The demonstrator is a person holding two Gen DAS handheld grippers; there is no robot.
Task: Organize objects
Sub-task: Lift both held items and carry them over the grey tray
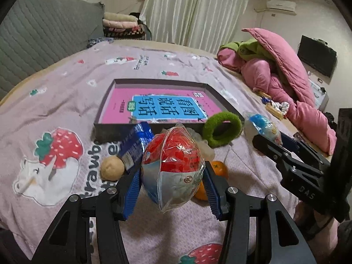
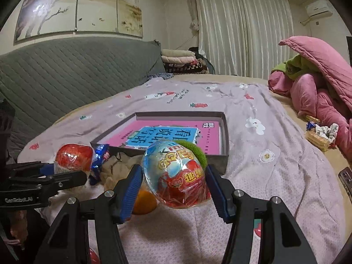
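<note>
My left gripper [image 1: 172, 182] is shut on a red-and-silver foil-wrapped egg toy [image 1: 173, 167], held just above the bedspread. My right gripper [image 2: 175, 182] is shut on a blue-and-red wrapped egg toy [image 2: 176, 173], its blue pads pressing both sides. Each gripper shows in the other's view: the right gripper [image 1: 272, 137] with its blue egg [image 1: 260, 123], and the left gripper [image 2: 66, 172] with its red egg [image 2: 73, 157]. Ahead lies a shallow dark grey box [image 1: 105, 129] holding a pink book [image 1: 162, 107].
On the bedspread before the box lie a green fuzzy ring [image 1: 221, 128], a blue snack packet [image 1: 136, 145], a tan ball [image 1: 112, 168], an orange [image 1: 219, 169] and crumpled clear plastic [image 1: 205, 148]. A pink quilt [image 1: 286, 70] is heaped at the right, with small snacks [image 2: 319, 135] beside it.
</note>
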